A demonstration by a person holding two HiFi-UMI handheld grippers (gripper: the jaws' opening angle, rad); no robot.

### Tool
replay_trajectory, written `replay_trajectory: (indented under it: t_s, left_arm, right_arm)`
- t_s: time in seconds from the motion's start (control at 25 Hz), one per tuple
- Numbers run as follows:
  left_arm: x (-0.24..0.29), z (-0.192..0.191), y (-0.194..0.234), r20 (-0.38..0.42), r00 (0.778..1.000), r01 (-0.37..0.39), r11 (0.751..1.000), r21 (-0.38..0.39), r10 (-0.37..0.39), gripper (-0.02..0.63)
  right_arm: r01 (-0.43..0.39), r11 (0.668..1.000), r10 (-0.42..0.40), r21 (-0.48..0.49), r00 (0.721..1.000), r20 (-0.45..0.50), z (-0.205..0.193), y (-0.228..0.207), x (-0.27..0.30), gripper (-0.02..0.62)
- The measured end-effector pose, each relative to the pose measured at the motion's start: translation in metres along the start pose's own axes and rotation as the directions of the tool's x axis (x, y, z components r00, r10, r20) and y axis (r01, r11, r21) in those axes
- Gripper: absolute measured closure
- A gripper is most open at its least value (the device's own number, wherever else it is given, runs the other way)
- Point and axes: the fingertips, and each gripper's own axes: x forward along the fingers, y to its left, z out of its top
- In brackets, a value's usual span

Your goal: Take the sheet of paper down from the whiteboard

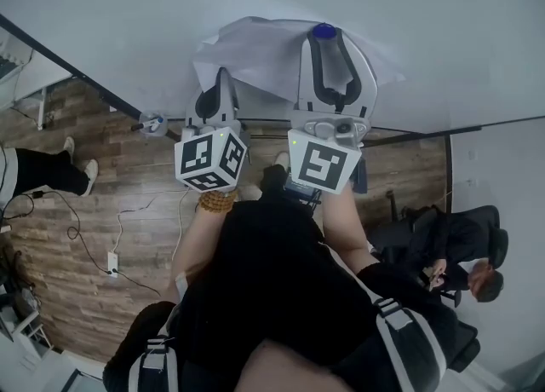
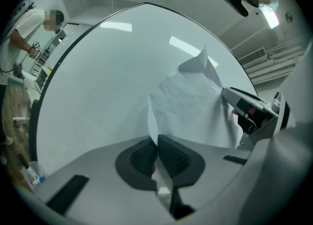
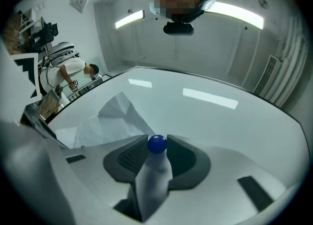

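Left gripper view shows the left tongs (image 2: 157, 143) pinched shut on the sheet of paper (image 2: 188, 104) near the whiteboard's (image 2: 98, 82) lower edge, likely to catch it. The right tongs (image 3: 157, 146) clasp the blue magnet (image 3: 157, 144) pinning it.

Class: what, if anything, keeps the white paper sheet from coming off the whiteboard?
A round blue magnet pins the white paper sheet to the whiteboard. The right gripper grips that magnet; the left gripper pinches the sheet's edge.
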Motion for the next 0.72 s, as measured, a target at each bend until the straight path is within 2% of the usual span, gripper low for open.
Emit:
replay_trajectory:
  t_s: [0.72]
  left_arm:
    - [0.001,-0.004,-0.003,0.026,0.999,0.024,0.999,-0.043,-0.023,0.594]
  right_arm:
    - [-0.005,1.000,0.005,-0.007,1.000,0.008,0.012,0.006,-0.020,0.482]
